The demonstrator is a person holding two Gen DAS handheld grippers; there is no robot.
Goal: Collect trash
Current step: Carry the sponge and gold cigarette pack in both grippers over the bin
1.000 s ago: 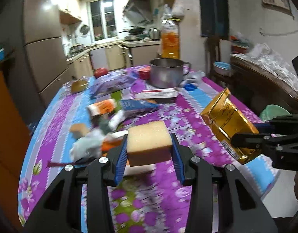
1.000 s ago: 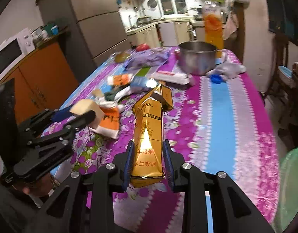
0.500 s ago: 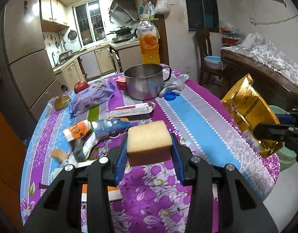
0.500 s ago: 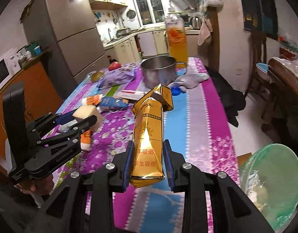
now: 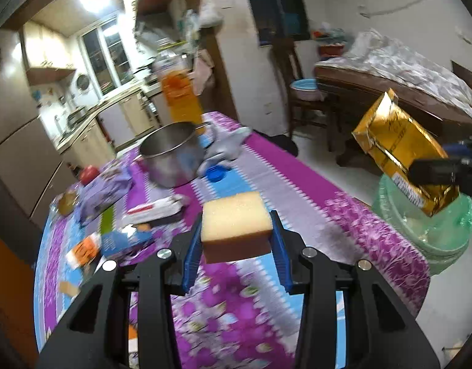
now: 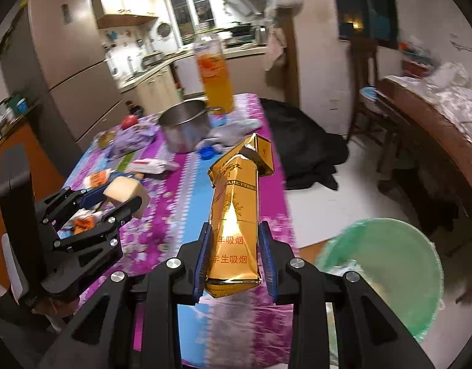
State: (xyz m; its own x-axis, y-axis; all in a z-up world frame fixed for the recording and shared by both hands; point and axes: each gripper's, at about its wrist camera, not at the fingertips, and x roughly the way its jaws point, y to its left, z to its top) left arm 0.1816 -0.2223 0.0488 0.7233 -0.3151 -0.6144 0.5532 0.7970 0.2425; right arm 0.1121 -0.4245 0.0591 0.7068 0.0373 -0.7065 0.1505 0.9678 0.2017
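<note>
Both hands have swung away from the cluttered middle of the bench (image 5: 297, 184) toward its end, and a green plastic-lined bin (image 6: 390, 264) now shows below. The left hand-held gripper (image 5: 236, 233) clamps a squarish, porous yellow sponge (image 5: 236, 221) between its blue pads. The right hand-held gripper (image 6: 234, 255) pinches a crumpled, shiny gold cigarette pack (image 6: 236, 215), its torn top flapped open, just beside the bin's rim. Ahead stands a round steel pot (image 5: 171, 156) on the flowered cloth.
</note>
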